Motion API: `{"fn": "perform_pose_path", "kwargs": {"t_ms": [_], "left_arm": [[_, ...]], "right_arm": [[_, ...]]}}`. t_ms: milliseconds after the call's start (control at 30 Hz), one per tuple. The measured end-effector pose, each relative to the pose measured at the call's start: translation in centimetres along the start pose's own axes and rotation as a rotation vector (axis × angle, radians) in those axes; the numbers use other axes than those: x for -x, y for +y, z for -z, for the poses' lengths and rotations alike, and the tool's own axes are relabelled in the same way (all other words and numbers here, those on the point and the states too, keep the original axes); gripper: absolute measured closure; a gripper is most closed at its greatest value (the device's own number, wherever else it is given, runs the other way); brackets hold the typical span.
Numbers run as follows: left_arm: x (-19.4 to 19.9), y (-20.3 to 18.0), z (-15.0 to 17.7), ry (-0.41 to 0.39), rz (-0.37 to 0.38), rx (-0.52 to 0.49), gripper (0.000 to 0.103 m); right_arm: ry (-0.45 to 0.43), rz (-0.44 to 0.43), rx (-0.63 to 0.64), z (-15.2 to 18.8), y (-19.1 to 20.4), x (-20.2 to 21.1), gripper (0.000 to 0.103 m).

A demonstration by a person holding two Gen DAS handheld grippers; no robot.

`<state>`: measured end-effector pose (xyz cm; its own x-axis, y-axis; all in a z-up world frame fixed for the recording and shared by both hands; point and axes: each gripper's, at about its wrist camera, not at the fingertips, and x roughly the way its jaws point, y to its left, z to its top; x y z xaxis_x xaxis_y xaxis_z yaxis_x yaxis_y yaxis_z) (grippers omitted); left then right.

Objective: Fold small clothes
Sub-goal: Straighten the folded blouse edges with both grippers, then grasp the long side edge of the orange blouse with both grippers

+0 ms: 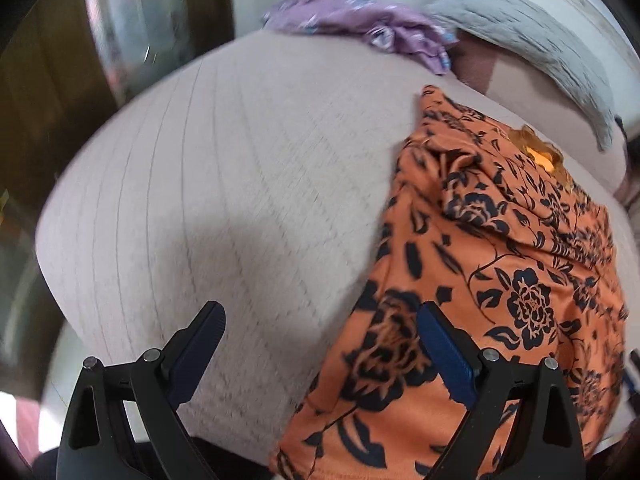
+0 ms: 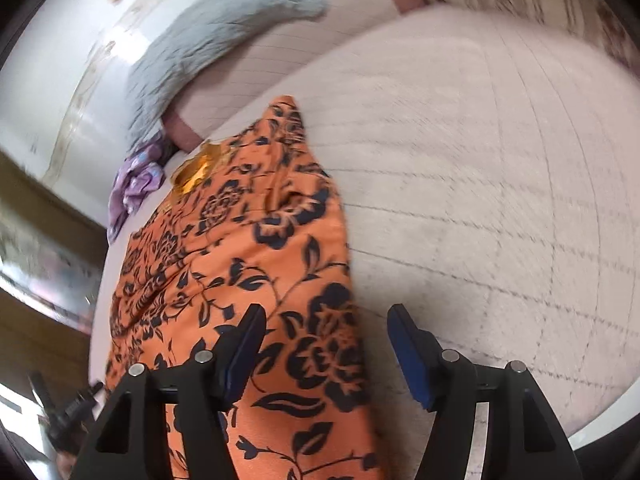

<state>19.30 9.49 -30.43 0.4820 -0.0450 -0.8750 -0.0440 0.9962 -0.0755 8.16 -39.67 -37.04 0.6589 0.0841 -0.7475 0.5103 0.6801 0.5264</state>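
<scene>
Nearest: my left gripper [image 1: 320, 332], fingers spread wide, nothing between them; one blue pad over bare bedcover, the other over the near hem of the garment

My right gripper [image 2: 326, 334], likewise spread and holding nothing, straddling the garment's opposite long edge

Task item: orange floral garment [image 1: 500, 280], black flower print, lying lengthwise on the bed [image 1: 240, 180], near end by my fingers, far end pointing toward the pillow; already narrowed to a long strip, a sleeve or flap turned in on top, a yellow neck trim [image 2: 196, 170] showing at the far end

Step in hand, by my judgement: between folds, lengthwise fold made, cross fold not yet begun

Next move calls for: both grippers closing on the two near corners of the hem, then carrying it evenly toward the neck

Farther: crumpled purple garment [image 1: 360, 28], apart from the orange one

Farthest: grey pillow [image 2: 208, 36] at the head of the bed
</scene>
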Motion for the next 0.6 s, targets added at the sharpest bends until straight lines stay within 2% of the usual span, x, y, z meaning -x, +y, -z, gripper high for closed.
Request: {"fn": "perform_pose_path", "kwargs": {"t_ms": [167, 233, 267, 333, 400, 467, 600], "left_arm": [[-0.2, 1.9, 1.2, 0.053, 0.087, 0.071, 0.007], [-0.1, 2.2, 1.5, 0.066, 0.105, 0.077, 0.016], [0.0, 2.3, 1.8, 0.076, 0.118, 0.075, 0.024], [0.3, 2.0, 2.1, 0.069, 0.117, 0.051, 0.034], [0.5, 1.6, 2.3, 0.071, 0.140, 0.017, 0.057], [0.7, 1.3, 2.5, 0.073, 0.162, -0.004, 0.069], [0.9, 1.2, 2.8, 0.085, 0.193, -0.016, 0.071]], "right_arm": [[0.043, -0.047, -0.014, 0.0, -0.3, 0.0, 0.034], [0.079, -0.073, -0.009, 0.3, -0.1, -0.1, 0.034], [0.095, -0.086, -0.005, 0.5, 0.1, -0.1, 0.034], [0.142, -0.139, 0.006, 1.1, 0.6, -0.3, 0.033], [0.176, -0.152, 0.038, 1.9, 1.2, -0.3, 0.034], [0.204, -0.172, 0.062, 2.6, 1.8, -0.3, 0.034], [0.260, -0.198, 0.079, 3.7, 1.9, 0.0, 0.034]]}}
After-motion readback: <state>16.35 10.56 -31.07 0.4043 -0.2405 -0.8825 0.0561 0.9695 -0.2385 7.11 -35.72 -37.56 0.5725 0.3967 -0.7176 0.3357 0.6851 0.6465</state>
